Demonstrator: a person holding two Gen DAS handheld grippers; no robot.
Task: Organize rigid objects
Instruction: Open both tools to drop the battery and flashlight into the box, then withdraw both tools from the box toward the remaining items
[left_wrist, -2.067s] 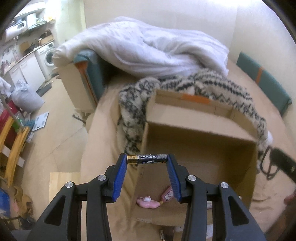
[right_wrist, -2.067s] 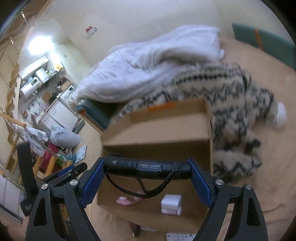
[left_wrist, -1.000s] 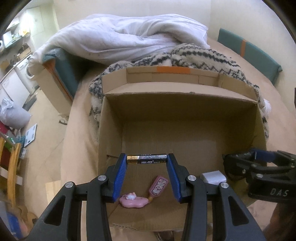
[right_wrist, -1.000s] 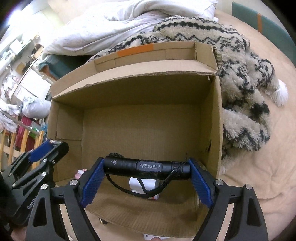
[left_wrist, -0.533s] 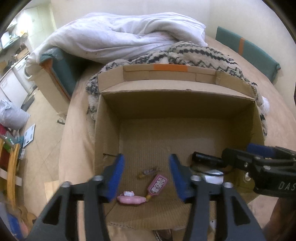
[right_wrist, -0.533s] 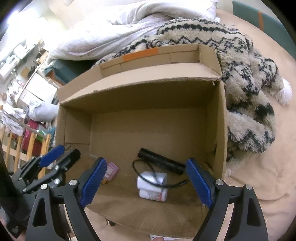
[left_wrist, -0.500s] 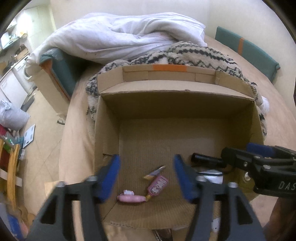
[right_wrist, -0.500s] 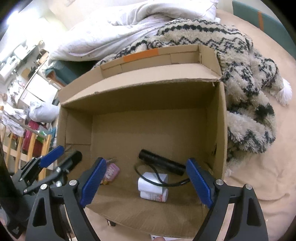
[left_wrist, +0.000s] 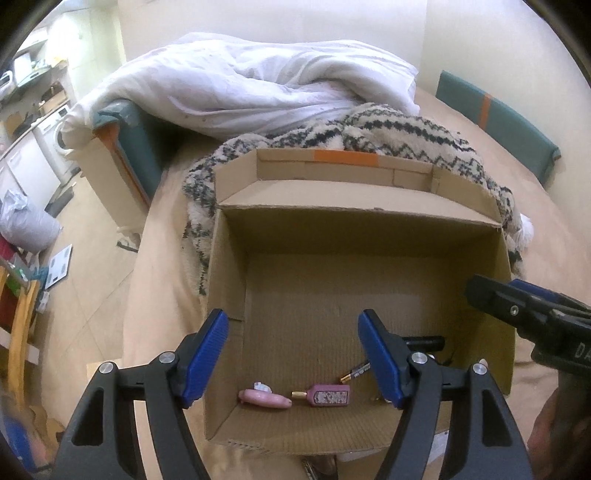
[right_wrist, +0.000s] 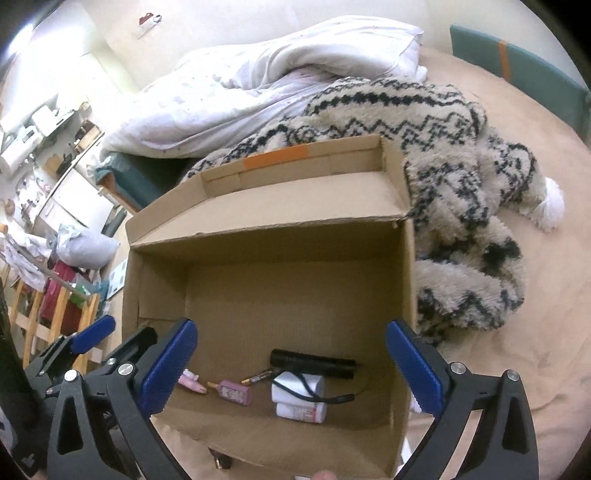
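Both tools hang over the cardboard box (right_wrist: 404, 280) on the bed. The left tool (left_wrist: 293, 356) is spread apart and empty. The right tool (right_wrist: 291, 363) is opening, nothing between its jaws. On the box floor lie the black flashlight (right_wrist: 314, 363), battery (right_wrist: 257, 377), pink bottle (right_wrist: 235, 392) and white container (right_wrist: 300, 397).

Both fisheye views are aimed steeply down into the open box (left_wrist: 369, 236) from close above its near edge. The left wrist view is set over the box's left side, with the right gripper (left_wrist: 517, 306) caught at its right edge; the right wrist view is set further right, with the left gripper (right_wrist: 110, 339) caught low left. The box floor, blanket (right_wrist: 461, 147) and duvet (left_wrist: 240, 85) are shared.
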